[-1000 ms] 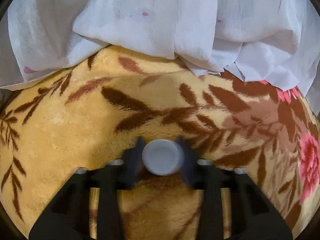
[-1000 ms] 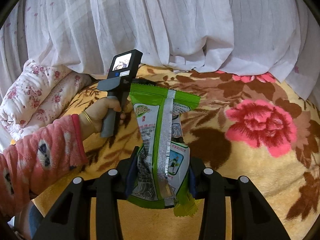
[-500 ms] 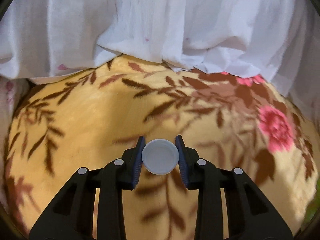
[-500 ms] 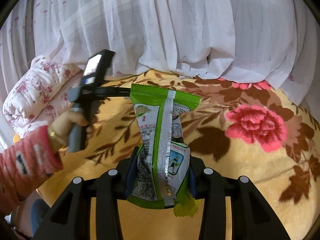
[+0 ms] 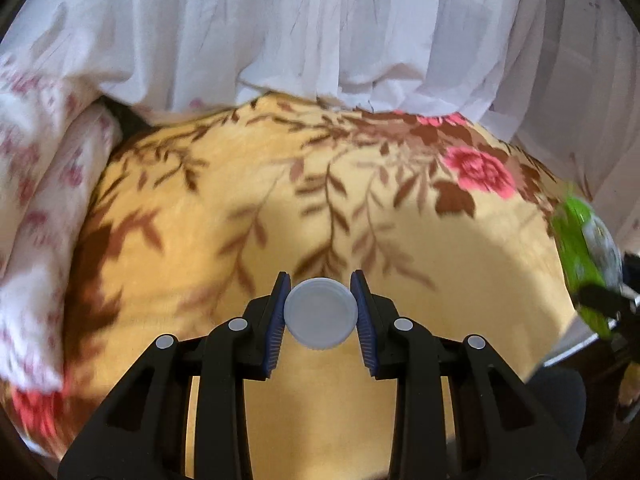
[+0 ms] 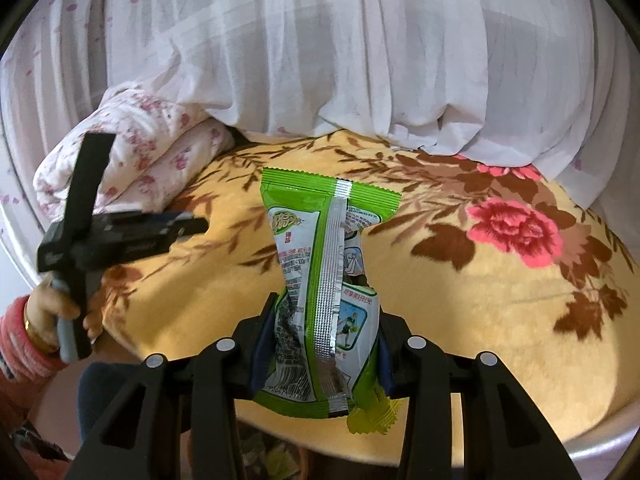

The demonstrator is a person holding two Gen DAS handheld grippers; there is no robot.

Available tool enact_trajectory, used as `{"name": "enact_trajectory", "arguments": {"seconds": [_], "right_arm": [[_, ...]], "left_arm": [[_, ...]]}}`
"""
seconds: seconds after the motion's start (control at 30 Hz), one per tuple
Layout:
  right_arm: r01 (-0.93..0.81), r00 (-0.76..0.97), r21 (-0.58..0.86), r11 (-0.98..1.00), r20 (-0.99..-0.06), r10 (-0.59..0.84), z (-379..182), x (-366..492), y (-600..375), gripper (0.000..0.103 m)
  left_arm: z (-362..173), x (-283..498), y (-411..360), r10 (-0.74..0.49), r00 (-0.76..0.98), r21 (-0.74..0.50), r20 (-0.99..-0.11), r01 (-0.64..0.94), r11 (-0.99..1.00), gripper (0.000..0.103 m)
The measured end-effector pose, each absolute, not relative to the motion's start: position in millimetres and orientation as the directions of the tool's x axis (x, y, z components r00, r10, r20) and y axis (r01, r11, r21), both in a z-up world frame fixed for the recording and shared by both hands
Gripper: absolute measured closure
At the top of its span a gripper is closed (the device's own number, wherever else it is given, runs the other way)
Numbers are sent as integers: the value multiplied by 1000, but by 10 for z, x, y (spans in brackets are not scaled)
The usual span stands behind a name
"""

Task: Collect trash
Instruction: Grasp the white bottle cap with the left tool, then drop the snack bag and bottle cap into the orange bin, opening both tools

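The left gripper (image 5: 320,312) pinches a small, round, rigid plastic cap (image 5: 320,313) by its ribbed rim, above the plush floral bed (image 5: 400,248). The right gripper (image 6: 320,350) clamps a light, crinkly green wrapper (image 6: 326,296) at its lower half; the foil looks slippery, so a mid-body hold suits it.

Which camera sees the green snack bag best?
The right wrist view. There the green snack bag fills the middle, upright and sharp, pinched in the right gripper, with its silver seam and print visible. The left wrist view shows the green snack bag only as a blurry patch at the right edge.
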State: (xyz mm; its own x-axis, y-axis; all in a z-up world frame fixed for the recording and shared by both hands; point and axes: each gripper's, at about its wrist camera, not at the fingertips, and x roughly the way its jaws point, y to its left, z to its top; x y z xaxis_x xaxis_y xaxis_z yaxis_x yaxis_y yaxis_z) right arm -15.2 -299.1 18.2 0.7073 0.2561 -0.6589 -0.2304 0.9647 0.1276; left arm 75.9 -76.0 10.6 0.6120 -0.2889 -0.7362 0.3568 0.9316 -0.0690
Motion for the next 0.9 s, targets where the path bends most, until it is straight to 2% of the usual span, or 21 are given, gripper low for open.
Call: {"name": "enact_trajectory", "arguments": {"seconds": [0.23,0.47,0.9], "right_arm": [[-259,673,108,960,-693,260,46,-596,-2743,61],[-318,589,111,942,-755,288,-312,-963,-2445,61],[-401,343,166,901,-885,315,-1189,-1187,-1975,61]], "left_arm": [[-95,-40,-484,-276,613,-78,-740,330,941,72],[-498,-655,-289,-286,532,-123,-797,320,939,72],[-1469,-946,-379,-280,251,-198,-927,308,930,72]]}}
